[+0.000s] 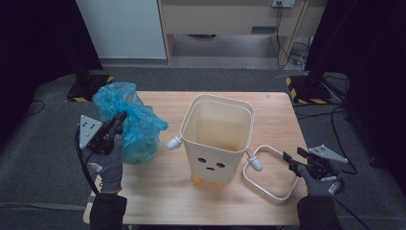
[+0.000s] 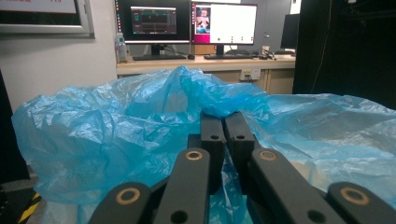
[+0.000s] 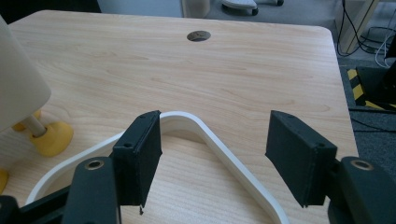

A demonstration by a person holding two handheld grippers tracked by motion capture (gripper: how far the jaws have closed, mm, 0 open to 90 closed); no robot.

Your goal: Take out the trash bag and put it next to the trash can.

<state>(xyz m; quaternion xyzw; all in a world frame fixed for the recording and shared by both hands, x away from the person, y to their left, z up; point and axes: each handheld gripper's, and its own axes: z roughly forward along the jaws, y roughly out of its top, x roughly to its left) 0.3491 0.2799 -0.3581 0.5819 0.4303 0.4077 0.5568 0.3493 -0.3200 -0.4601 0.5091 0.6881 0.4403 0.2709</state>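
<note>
In the high view, the blue plastic bag (image 1: 128,122) sits crumpled and translucent at the table's (image 1: 163,191) left part, its lower left side hidden behind the left gripper (image 1: 118,117), whose jaws are clenched on a fold near its top. The cream bin (image 1: 218,139), square-mouthed with rounded corners and a cartoon face, stands mid-table; nothing shows inside it. A white ring frame (image 1: 268,175) lies flat at its right, just beside the right gripper (image 1: 287,159). In the left gripper view, thin wrinkled film (image 2: 140,126) bunches between the shut jaws. In the right gripper view, the jaws stand released above the smooth frame (image 3: 219,144), cut off below, with the bin's yellow foot (image 3: 51,137) at left.
</note>
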